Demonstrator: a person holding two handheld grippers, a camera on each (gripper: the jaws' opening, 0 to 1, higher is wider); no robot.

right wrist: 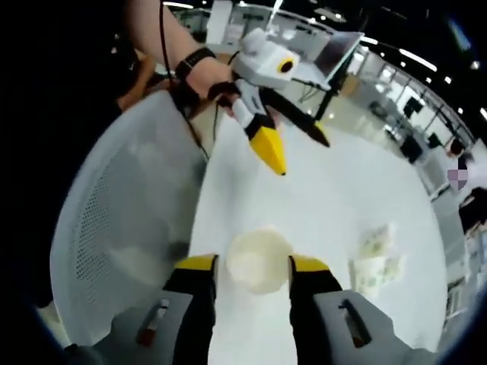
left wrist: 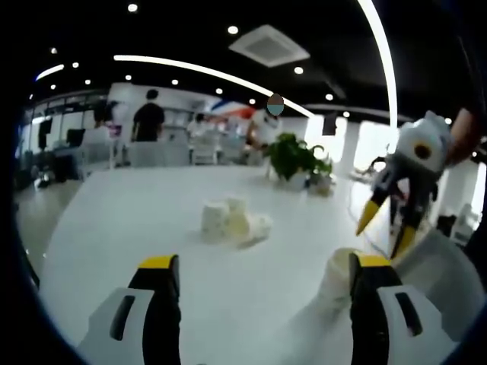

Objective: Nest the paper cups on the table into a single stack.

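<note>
- White paper cup [right wrist: 259,261] sat between the jaws of the right tool [right wrist: 253,268], mouth towards the camera, apparently lifted above the white bench [right wrist: 335,190]; I judged it held so it could be carried to the others and nested
- In the left gripper view the same cup [left wrist: 338,283] appeared just beside that tool's right jaw, not between the jaws
- The remaining white paper cups [left wrist: 233,220] stood and lay in a loose cluster near the middle of the bench [left wrist: 122,220], well apart from both tools; one seemed tipped on its side
- Right tool: jaws closed in against the cup's sides, clamped on it
- Left tool [left wrist: 260,268]: jaws wide apart, holding nothing, hovering over the bench
- A grey mesh chair [right wrist: 129,228] stood beside the bench edge
</note>
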